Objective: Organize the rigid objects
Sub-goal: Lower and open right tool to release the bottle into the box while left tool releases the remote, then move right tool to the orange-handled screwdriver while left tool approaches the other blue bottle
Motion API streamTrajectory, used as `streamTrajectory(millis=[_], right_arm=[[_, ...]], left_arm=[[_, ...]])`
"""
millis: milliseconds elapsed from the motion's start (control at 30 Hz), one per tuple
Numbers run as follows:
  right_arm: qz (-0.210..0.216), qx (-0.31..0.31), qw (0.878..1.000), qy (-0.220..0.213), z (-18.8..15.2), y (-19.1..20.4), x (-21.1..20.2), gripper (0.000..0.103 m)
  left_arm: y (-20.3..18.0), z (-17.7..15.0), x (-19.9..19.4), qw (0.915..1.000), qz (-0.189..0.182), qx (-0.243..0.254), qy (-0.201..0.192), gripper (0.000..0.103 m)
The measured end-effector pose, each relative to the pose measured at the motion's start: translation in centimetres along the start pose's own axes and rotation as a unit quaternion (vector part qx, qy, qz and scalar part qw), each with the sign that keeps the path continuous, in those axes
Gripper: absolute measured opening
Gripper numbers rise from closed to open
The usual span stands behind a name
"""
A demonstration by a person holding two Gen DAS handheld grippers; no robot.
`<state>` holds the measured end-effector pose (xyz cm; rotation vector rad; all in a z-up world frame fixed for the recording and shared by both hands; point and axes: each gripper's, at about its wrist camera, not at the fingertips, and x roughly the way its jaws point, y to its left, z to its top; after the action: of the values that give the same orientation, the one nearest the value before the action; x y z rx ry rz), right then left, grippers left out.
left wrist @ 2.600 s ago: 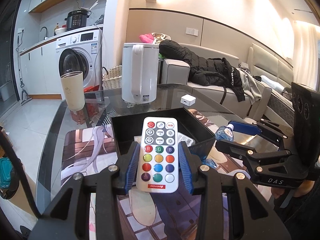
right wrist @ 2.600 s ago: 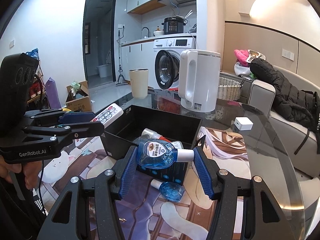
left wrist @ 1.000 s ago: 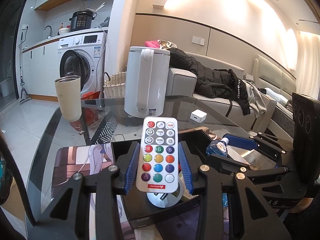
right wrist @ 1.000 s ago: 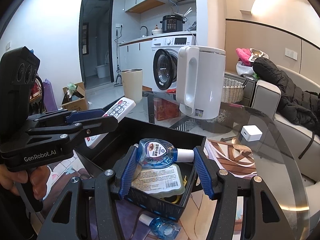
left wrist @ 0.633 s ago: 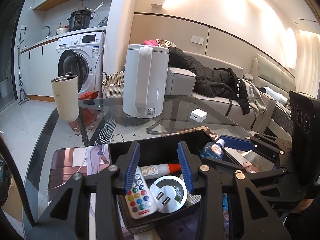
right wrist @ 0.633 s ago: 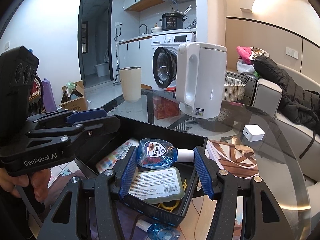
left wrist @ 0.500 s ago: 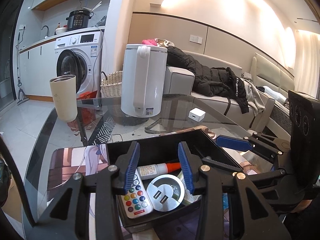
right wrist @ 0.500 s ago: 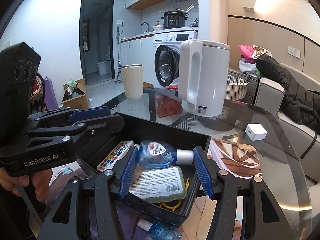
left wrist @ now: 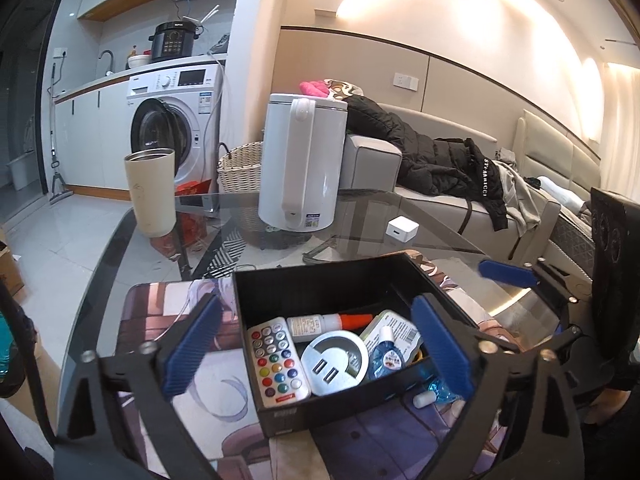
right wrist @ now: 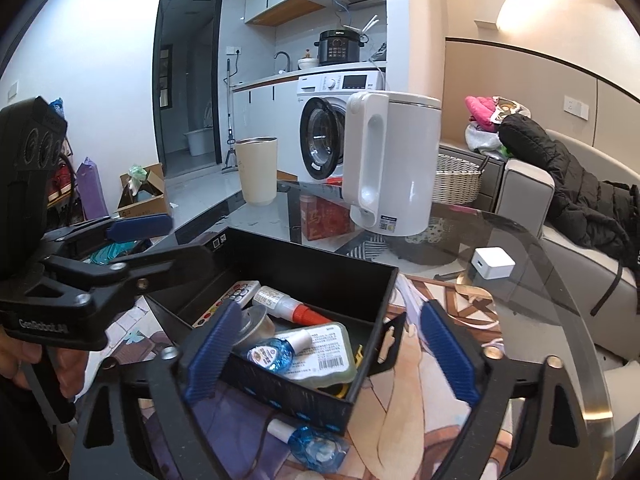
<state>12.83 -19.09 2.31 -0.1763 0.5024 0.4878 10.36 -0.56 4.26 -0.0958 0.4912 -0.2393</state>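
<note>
Bottles: two blue (right wrist: pixel 269 356) (right wrist: pixel 316 446).

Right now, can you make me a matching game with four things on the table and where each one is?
Things:
1. remote
2. blue bottle outside the box
3. white kettle
4. beige cup

Places:
A. on the mat, in front of the black box
B. far left on the glass table
C. inside the box, at its left wall
D. upright on the glass behind the box

Pairs: 1-C, 2-A, 3-D, 4-B
</note>
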Motion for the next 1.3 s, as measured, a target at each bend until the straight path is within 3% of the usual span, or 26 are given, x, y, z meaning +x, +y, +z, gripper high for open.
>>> streamTrajectory(millis=[433, 667, 1300], right_arm=[[-0.005, 0.009, 1.0, 0.007, -1.2, -0.5, -2.2, 0.102], [-0.006, 0.014, 1.0, 0.017, -2.0, -0.6, -2.9, 0.102], [-0.019, 0.019, 0.997, 0.069, -4.6, -0.3, -3.0, 0.102]], left_arm=[[-0.1, -1.6, -1.2, 0.9989, 0.031, -0.003, 0.035, 0.103], [-0.1, -2.8, -1.3, 0.9975, 0.025, -0.016, 0.065, 0.103], [-0.4, -4.6, -2.9, 0.9959, 0.031, -0.011, 0.084, 0.103]])
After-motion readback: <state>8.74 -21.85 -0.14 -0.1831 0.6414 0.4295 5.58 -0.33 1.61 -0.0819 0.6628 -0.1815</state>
